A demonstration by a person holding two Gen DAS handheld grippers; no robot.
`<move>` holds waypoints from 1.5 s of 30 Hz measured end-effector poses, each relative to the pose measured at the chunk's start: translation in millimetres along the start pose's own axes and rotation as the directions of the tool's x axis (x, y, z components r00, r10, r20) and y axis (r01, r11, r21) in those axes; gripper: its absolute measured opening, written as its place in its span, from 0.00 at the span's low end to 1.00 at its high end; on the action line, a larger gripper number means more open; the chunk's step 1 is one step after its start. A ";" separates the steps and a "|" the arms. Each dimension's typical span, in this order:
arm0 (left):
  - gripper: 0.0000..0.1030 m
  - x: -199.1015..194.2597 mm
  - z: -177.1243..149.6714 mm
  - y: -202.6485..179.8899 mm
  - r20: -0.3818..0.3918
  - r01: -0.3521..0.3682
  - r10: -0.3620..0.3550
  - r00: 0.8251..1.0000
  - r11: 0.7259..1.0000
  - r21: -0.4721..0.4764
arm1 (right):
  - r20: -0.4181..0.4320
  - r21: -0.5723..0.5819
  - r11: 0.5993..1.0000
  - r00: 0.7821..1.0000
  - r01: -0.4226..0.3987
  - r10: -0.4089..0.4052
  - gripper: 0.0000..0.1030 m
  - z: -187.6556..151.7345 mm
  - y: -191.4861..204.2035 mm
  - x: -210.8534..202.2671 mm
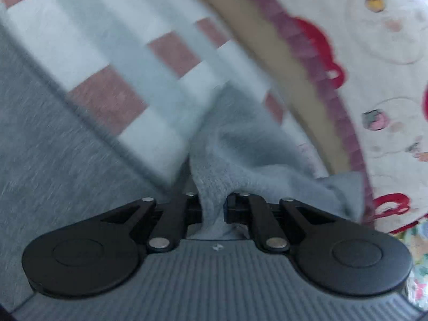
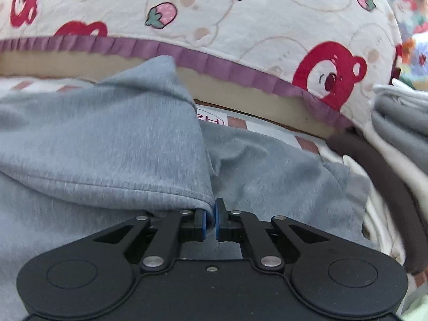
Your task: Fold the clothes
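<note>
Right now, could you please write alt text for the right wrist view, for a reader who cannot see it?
The right tongs are shut on the hemmed edge of a grey garment spread on a checked sheet. Behind lies a quilt with red bears; folded clothes are stacked at right.

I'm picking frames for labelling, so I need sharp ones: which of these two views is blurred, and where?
Left wrist view: heavy motion blur smears the checked sheet and purple frill, though the left gripper and the grey garment pinched in it stay fairly sharp. Right wrist view: mostly crisp, bear-print cover readable, fisheye bending the edges; right gripper clear.
</note>
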State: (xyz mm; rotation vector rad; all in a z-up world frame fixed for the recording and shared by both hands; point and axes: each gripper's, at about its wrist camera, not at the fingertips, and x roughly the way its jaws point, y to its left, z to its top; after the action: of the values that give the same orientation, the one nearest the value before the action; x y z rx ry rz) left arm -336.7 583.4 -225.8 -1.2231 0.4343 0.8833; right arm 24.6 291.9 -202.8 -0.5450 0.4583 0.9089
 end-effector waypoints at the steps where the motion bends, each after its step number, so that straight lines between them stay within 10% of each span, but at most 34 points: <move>1: 0.14 0.1 -0.6 -2.0 -0.005 -0.001 0.001 1.000 1.000 0.014 | 0.003 -0.005 1.000 1.000 0.007 -0.007 0.04 1.8 -0.6 -2.0; 8: 0.61 0.6 -5.2 -16.2 -0.043 -0.006 0.010 0.999 0.994 0.111 | -0.056 0.086 0.993 0.995 0.082 -0.077 0.07 5.5 -24.2 5.8; 12: 0.52 1.2 -13.9 -30.7 -0.046 0.005 0.006 0.999 0.974 0.227 | -0.118 0.185 0.981 0.992 0.063 -0.042 0.19 -2.1 -35.1 13.4; 13: 0.09 1.4 -16.3 -34.7 -0.046 0.008 0.004 0.999 0.966 0.259 | -0.130 0.200 0.978 0.991 0.061 -0.035 0.20 -3.9 -36.3 14.2; 14: 0.01 1.5 -18.8 -38.6 -0.046 0.012 0.002 0.999 0.957 0.290 | -0.117 0.197 0.979 0.993 0.057 -0.035 0.22 -4.5 -36.5 11.9; 19: 0.01 -54.0 -27.6 -59.2 0.156 0.007 -0.072 0.985 0.926 0.378 | -0.053 0.118 0.992 0.998 0.039 -0.033 0.15 -0.2 -32.3 0.6; 22: 0.03 -37.2 -36.8 -49.1 0.026 0.024 -0.034 0.999 0.942 0.336 | -0.139 0.027 0.996 0.987 0.085 -0.080 0.31 -0.8 -26.6 12.0; 25: 0.05 -0.4 -47.8 -34.0 -0.110 -0.111 0.150 0.983 0.948 0.299 | -0.211 -0.001 0.995 0.973 0.096 -0.094 0.37 1.5 -21.4 9.3; 27: 0.18 1.1 -45.3 -31.3 -0.121 -0.104 0.143 0.982 0.954 0.281 | -0.161 -0.064 0.997 0.986 0.045 -0.055 0.38 7.1 -6.5 -13.2; 28: 0.40 -2.2 -42.9 -30.7 -0.108 -0.092 0.122 0.987 0.963 0.255 | -0.110 -0.118 0.993 0.994 0.006 -0.019 0.39 10.5 5.1 -28.4; 29: 0.56 -5.6 -40.6 -30.0 -0.094 -0.078 0.102 0.990 0.970 0.228 | -0.051 -0.189 0.981 0.998 -0.036 0.027 0.41 12.1 18.5 -44.2; 33: 0.58 -5.1 -41.7 -28.8 -0.113 -0.049 0.072 0.991 0.979 0.197 | 0.131 -0.486 0.861 0.961 -0.153 0.244 0.58 17.2 79.1 -96.7; 36: 0.58 -0.8 -44.2 -24.8 -0.131 -0.045 0.070 0.989 0.981 0.191 | 0.115 -0.699 0.693 0.928 -0.179 0.355 0.60 13.5 133.4 -98.1; 40: 0.54 -5.8 -42.2 -24.1 -0.088 0.004 0.012 0.996 0.985 0.175 | 0.059 -0.802 0.572 0.930 -0.172 0.362 0.55 9.8 192.0 -60.4; 43: 0.57 -25.3 -40.7 -31.8 0.041 -0.003 -0.006 0.999 0.974 0.227 | 0.009 -0.807 0.555 0.935 -0.203 0.355 0.11 17.5 213.7 -37.9; 45: 0.58 -43.8 -43.9 -43.7 0.186 -0.091 0.040 0.982 0.958 0.271 | -0.030 -0.745 0.612 0.930 -0.265 0.367 0.04 34.9 214.9 -28.5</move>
State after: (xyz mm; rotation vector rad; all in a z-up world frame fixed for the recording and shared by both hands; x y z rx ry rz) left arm -322.2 523.7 -181.2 -0.8672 0.4401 0.9453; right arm -164.5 403.2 -212.0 -1.1755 0.0308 1.4847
